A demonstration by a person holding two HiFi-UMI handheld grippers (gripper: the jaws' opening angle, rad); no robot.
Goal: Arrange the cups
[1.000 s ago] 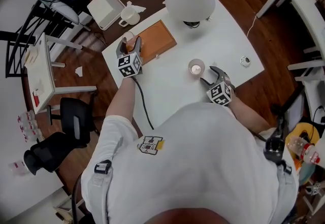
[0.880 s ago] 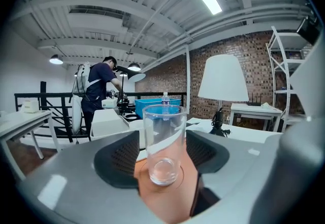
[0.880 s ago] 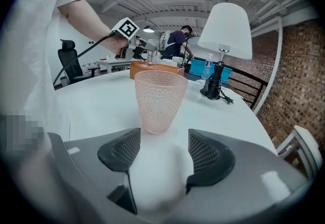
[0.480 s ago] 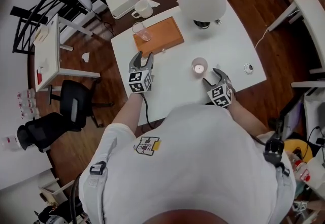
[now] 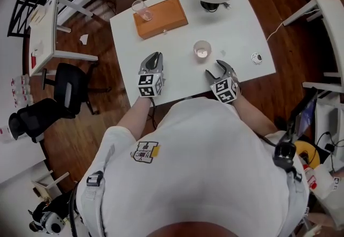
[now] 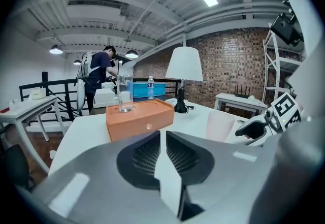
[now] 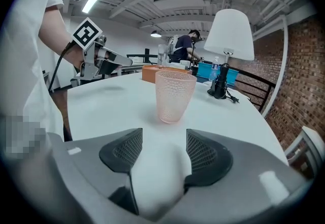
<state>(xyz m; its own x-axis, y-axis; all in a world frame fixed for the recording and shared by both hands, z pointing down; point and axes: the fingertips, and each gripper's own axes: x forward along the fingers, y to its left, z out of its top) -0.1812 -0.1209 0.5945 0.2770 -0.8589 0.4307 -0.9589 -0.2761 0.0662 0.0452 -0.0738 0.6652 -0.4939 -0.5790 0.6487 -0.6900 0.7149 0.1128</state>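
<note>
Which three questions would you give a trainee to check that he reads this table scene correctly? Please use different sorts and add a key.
1. True or false: the clear glass stands on the orange box.
2. Fill the gap: between the jaws of the left gripper there is ___.
3. Choose one. Relative to the right gripper, the pink cup stands: A, gripped between its jaws; B, on the white table, ahead of its open jaws; C, behind it.

Key
1. True.
2. Nothing; these jaws have just been closing and are almost together, with no thing between them.
3. B.
</note>
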